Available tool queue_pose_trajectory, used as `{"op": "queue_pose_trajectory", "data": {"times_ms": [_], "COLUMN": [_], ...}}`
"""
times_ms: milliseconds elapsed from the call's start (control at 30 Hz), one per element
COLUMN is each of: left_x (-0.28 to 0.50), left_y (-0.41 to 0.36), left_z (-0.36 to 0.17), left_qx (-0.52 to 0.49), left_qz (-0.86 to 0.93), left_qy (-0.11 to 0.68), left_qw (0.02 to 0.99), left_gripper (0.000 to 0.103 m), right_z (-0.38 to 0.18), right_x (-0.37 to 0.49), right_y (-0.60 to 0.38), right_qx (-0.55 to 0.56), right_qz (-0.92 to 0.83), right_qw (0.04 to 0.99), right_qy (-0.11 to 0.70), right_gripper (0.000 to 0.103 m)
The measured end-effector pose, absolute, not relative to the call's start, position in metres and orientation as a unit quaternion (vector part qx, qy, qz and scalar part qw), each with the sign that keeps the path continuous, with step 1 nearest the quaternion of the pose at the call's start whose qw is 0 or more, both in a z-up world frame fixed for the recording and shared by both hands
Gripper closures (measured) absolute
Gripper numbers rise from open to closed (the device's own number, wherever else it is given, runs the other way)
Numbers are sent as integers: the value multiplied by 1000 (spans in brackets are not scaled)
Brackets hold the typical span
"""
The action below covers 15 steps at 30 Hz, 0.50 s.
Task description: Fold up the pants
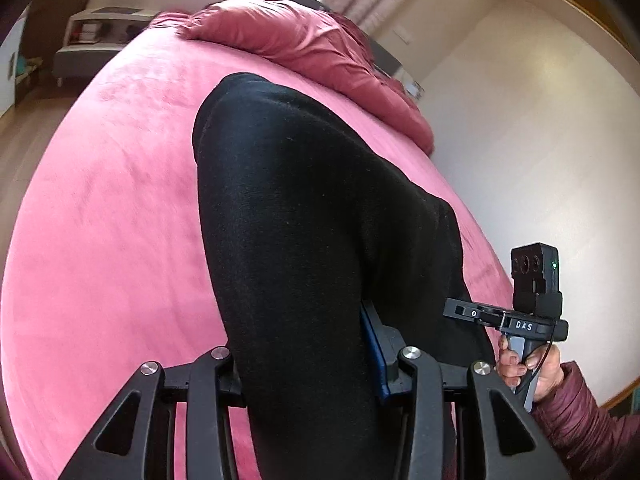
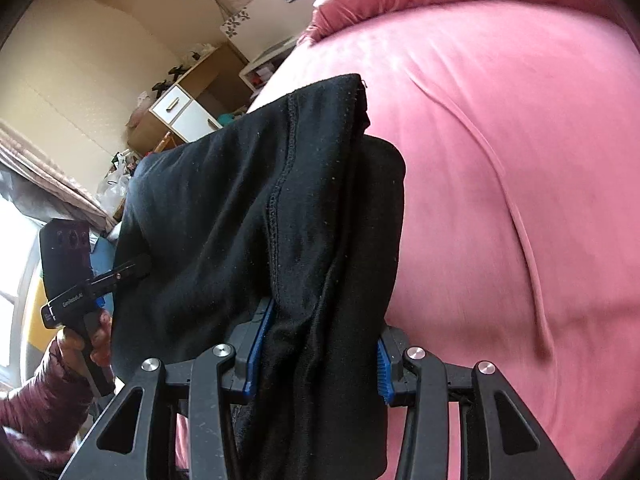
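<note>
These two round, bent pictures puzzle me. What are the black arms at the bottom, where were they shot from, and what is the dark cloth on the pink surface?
No robot here: a person holds a hand-held clamp tool in each hand, each with a wide-angle camera looking along its two fingers. One picture is from the left tool, the other from the right tool; the black arms are each tool's own linkage. Each view also catches the other tool, gripped by a hand in a maroon sleeve. The surface is a bed with a pink cover and a rumpled duvet. The cloth is black pants. Both tools are clamped on them, so the near part looks raised.
</note>
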<state>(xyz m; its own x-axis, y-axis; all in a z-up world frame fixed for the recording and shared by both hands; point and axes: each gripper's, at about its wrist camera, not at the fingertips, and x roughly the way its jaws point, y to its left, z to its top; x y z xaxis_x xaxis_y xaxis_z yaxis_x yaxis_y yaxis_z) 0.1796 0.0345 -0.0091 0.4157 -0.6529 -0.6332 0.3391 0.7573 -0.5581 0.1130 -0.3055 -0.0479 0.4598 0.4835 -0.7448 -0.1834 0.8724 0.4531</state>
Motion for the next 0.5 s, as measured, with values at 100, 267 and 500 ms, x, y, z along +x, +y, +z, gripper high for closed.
{"op": "queue_pose_trajectory", "data": {"times_ms": [100,267,500], "left_x": [211,247,274], "left_y": [43,33,23], "left_z": [-14,-37,-86], "left_qx": [-183,-185,-168], "left_qz": [-284,-254,-217], "left_qy": [455,487,517], "left_qw": [824,815,811], "left_gripper": [59,54,32], "right_z": [-43,-47,-98], "right_x": [144,192,214], "right_y": [-297,-287,-300], "right_qx": [144,139,164], "right_qz": [203,195,166], "right_qw": [841,837,822], "right_qy": [480,492,520], "right_gripper": [59,59,54]}}
